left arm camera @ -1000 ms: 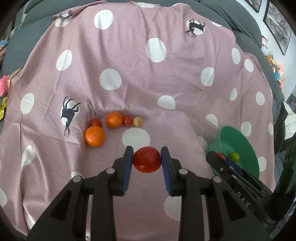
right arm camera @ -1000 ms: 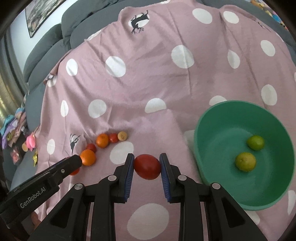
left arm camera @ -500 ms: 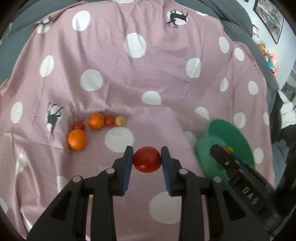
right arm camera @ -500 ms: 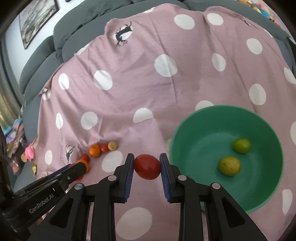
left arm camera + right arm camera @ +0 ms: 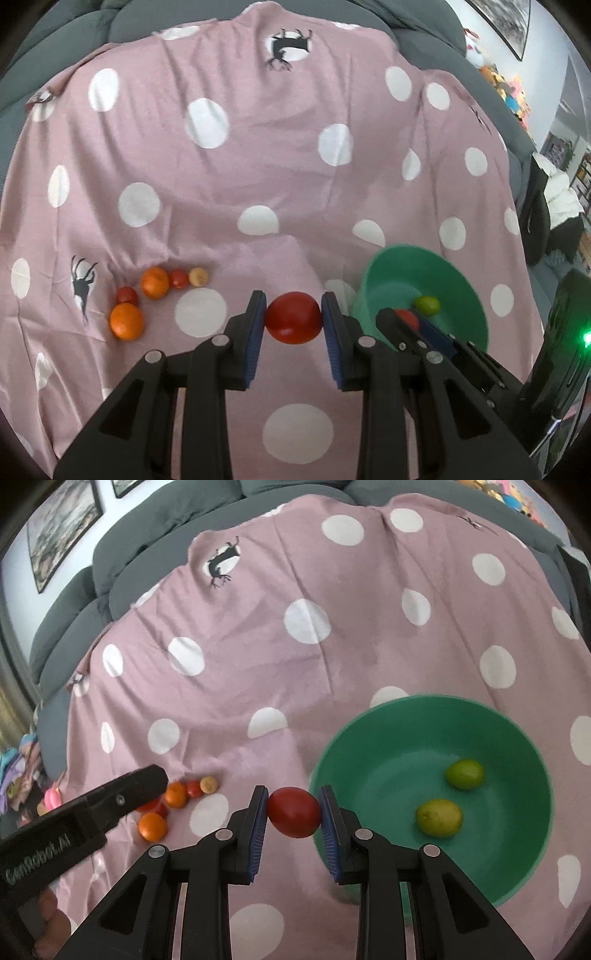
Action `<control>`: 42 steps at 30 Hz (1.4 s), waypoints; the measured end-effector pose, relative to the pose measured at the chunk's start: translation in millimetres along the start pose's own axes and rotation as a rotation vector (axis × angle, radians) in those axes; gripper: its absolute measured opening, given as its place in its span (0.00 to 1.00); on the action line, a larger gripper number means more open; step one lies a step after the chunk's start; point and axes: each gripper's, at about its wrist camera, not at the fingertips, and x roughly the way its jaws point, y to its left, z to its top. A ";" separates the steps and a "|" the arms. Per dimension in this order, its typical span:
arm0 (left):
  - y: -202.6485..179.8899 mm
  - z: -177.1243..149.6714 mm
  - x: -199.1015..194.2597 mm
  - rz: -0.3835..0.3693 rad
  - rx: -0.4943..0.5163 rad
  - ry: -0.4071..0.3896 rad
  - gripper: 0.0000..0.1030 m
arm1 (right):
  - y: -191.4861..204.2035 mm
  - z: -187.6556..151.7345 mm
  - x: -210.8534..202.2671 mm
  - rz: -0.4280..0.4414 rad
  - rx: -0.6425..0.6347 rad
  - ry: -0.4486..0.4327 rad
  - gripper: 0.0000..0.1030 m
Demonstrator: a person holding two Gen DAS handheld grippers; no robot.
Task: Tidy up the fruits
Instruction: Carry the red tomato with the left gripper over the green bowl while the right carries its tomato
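— Red fruit in both grippers, is that right?

— Yes. The left gripper (image 5: 293,323) is clamped on a red tomato-like fruit (image 5: 293,322), blue pads pressed to its two sides. The right gripper (image 5: 294,808) grips another red fruit (image 5: 294,807) the same way. Both are carried above the pink dotted blanket (image 5: 258,155), not resting on it.

— Where does it all go?

— The green bowl (image 5: 373,738) sits to the right and already holds two limes (image 5: 439,817), (image 5: 464,773). The right gripper hangs just beside its near-left rim. I judge this to be the carry step: fruit picked, not yet dropped.

— And what's left?

— A small cluster lies on the blanket to the left: two oranges (image 5: 126,320), (image 5: 155,282), two small red fruits (image 5: 127,295), (image 5: 179,278) and a pale one (image 5: 198,276).

— Next move?

— Probably bring the right gripper over the bowl's hollow, lower it and open the jaws gently so the fruit doesn't bounce out or knock the limes. The left needs to travel further right, and the two tools are close together, so they should go one at a time.
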 end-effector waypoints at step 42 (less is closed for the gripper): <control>-68.7 -8.3 57.9 -0.108 0.094 0.075 0.30 | -84.7 -4.2 -20.7 -0.226 0.253 -0.055 0.28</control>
